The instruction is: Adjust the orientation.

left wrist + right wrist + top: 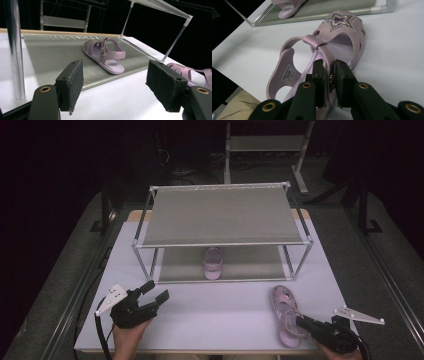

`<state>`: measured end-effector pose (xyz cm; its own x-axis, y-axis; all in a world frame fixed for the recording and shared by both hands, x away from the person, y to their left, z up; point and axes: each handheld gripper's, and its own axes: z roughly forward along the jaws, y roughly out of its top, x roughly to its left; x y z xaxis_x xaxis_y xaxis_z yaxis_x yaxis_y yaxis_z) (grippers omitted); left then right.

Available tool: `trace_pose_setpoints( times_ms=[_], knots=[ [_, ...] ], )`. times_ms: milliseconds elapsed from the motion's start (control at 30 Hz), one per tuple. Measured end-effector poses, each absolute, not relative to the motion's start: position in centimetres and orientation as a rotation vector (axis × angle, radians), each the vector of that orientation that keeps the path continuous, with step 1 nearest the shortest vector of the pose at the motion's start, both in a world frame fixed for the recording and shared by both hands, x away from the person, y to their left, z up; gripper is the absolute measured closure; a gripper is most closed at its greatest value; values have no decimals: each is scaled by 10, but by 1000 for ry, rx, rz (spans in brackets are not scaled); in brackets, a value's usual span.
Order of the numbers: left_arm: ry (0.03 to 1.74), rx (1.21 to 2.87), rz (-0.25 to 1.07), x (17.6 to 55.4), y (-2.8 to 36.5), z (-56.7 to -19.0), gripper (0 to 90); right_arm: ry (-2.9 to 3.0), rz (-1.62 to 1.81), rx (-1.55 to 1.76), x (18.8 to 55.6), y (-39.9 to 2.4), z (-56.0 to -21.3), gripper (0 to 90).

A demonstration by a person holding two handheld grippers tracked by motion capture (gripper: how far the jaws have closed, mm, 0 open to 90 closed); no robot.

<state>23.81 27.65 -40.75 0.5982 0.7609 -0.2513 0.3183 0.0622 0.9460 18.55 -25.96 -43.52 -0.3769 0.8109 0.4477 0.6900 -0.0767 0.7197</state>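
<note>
Pinching the near sandal (329, 50) by its strap with right claw (330, 83); light, floppy. Left claw (120, 85) open, idle.

Pale pink sandal (342, 37), glittery silver star on toe. Second pink sandal (105, 53) on grey shelf (55, 55). White table (220, 312). Black grippers.

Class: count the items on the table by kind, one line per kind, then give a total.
Pink plastic strap sandals: 2 (one on the rack's lower shelf, one on the table, strap pinched by the right gripper)
Metal-framed two-tier shoe rack: 1
Total: 3
</note>
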Motion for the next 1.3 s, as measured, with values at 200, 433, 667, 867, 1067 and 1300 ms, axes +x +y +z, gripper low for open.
trace_pose_setpoints(
  times_ms=[200,433,667,867,1067,1300],
  knots=[
    [947,1528,428,239,277,-408,296,2023,1515,1702,183,-264,-436,794],
    [947,1531,414,238,277,-409,295,2014,1562,1701,179,-265,-434,798],
    [965,1524,407,241,280,-410,276,2027,1582,1689,180,-260,-432,804],
    [983,1515,414,242,282,-410,234,2041,1615,1678,181,-257,-431,810],
    [992,1507,417,241,285,-409,218,2053,1632,1668,183,-251,-430,811],
    [992,1509,422,241,286,-408,213,2081,1650,1639,187,-240,-428,814]
  ],
)
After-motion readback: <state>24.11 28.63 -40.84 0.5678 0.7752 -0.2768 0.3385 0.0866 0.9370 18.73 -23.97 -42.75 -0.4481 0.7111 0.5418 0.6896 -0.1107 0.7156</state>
